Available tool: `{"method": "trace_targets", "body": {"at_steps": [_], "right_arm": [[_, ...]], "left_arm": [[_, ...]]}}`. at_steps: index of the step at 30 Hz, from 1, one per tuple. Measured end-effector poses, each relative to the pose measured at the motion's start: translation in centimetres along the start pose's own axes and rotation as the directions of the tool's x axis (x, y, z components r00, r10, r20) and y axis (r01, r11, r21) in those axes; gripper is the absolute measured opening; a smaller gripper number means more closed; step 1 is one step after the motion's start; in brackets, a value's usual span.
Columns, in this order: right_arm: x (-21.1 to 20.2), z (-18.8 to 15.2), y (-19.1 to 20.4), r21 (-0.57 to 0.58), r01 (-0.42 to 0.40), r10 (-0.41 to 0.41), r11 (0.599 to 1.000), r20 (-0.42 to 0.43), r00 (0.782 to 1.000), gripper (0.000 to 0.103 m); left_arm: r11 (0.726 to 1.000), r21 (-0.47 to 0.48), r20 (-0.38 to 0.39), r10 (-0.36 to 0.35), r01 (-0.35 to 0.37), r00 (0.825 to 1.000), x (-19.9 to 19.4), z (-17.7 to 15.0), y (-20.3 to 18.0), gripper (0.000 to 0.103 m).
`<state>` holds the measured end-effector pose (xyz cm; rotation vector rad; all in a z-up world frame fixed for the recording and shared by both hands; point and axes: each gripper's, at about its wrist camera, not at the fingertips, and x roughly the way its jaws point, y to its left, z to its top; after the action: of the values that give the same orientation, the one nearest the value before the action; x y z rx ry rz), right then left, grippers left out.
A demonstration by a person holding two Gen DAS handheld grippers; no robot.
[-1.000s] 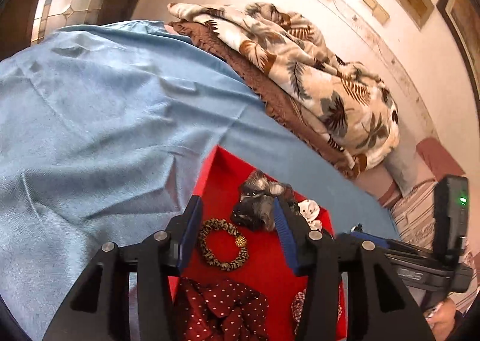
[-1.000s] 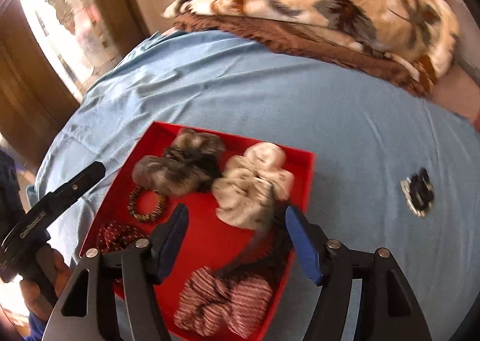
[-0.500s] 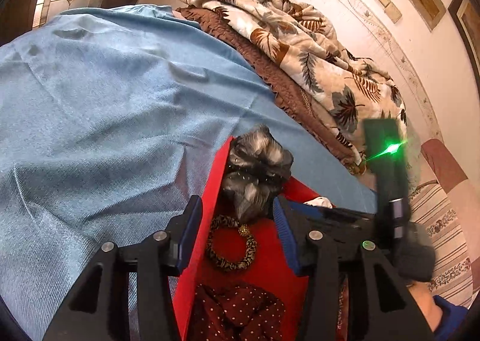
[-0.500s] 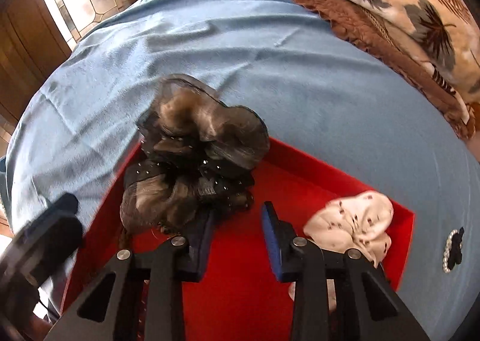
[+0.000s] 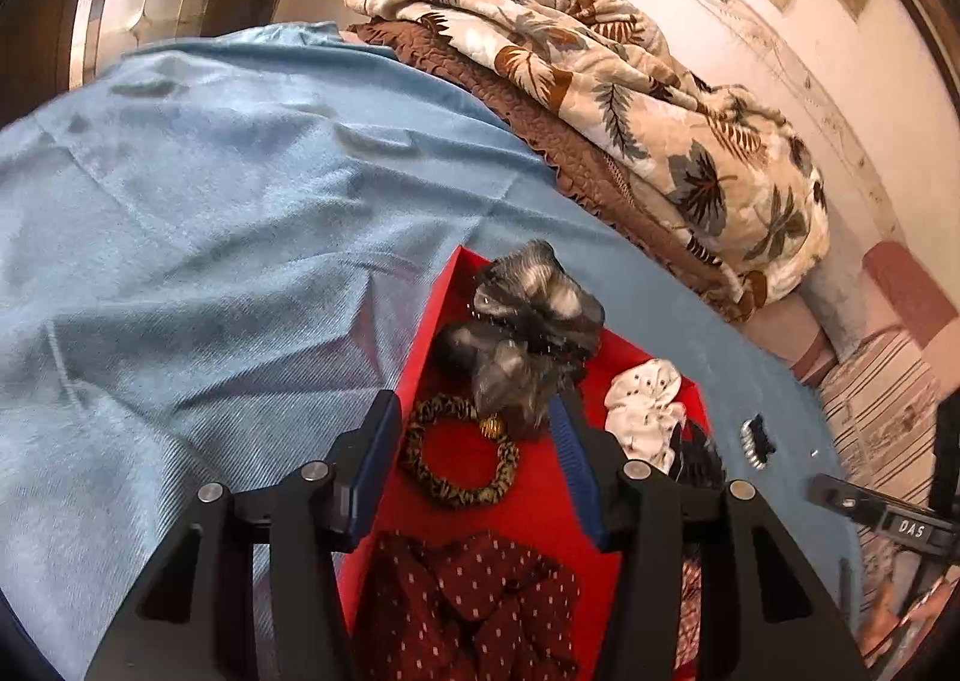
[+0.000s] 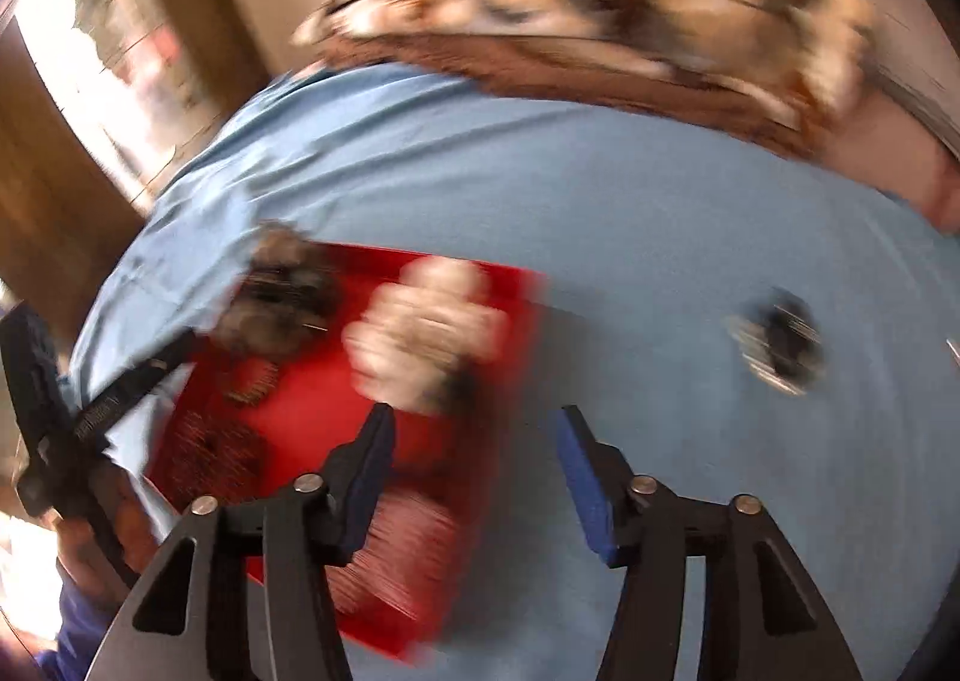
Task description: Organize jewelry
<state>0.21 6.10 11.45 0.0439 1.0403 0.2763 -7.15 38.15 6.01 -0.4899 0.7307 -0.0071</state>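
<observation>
**Hair accessories in a red tray on a blue-covered bed**

A red tray (image 5: 441,285) lies on the blue bedspread (image 5: 210,213). Inside it are a grey scrunchie (image 5: 522,333), a leopard-print hair tie (image 5: 459,459), a white scrunchie (image 5: 645,405) and a maroon dotted scrunchie (image 5: 474,591). The left gripper (image 5: 474,471) hovers over the tray, fingers apart, empty. The right gripper (image 6: 474,477), blurred, has just been opening; nothing lies between its fingers. A black hair clip (image 6: 780,342) rests on the bedspread beside the tray.

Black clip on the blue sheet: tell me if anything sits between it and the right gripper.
Nothing visible does. The right gripper is open and empty; only bare blue sheet lies between it and the black clip. The red tray sits off to the other side.
</observation>
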Motion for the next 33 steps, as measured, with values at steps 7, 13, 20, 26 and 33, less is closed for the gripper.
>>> {"method": "trace_targets", "body": {"at_steps": [7, 13, 20, 26, 33], "right_arm": [[-2.5, -3.4, -13.9, 0.228, 0.13, -0.131, 0.965, -0.009, 0.991, 0.062], [-1.3, -1.5, -16.7, 0.268, 0.069, -0.084, 0.961, 0.043, 0.996, 0.062], [3.3, 2.9, -14.4, 0.181, 0.02, -0.03, 0.983, 0.051, 0.998, 0.062], [8.5, 5.3, -13.3, 0.109, 0.063, -0.063, 0.992, -0.005, 0.998, 0.026], [4.1, 1.2, -19.0, 0.311, -0.071, 0.062, 0.948, 0.041, 0.997, 0.014]], "left_arm": [[0.997, 0.066, -0.054, -0.045, 0.049, 0.998, -3.0, -1.9, -5.4, 0.05], [0.98, 0.154, -0.097, -0.11, 0.124, 0.989, -4.0, -3.2, -12.4, 0.051], [0.95, 0.268, -0.164, -0.115, 0.157, 0.98, -2.4, -5.8, -18.0, 0.051], [0.945, 0.293, -0.22, -0.083, 0.147, 0.972, -0.4, -7.0, -19.3, 0.051], [0.946, 0.298, -0.238, -0.059, 0.131, 0.97, -0.1, -7.4, -19.6, 0.051]]}}
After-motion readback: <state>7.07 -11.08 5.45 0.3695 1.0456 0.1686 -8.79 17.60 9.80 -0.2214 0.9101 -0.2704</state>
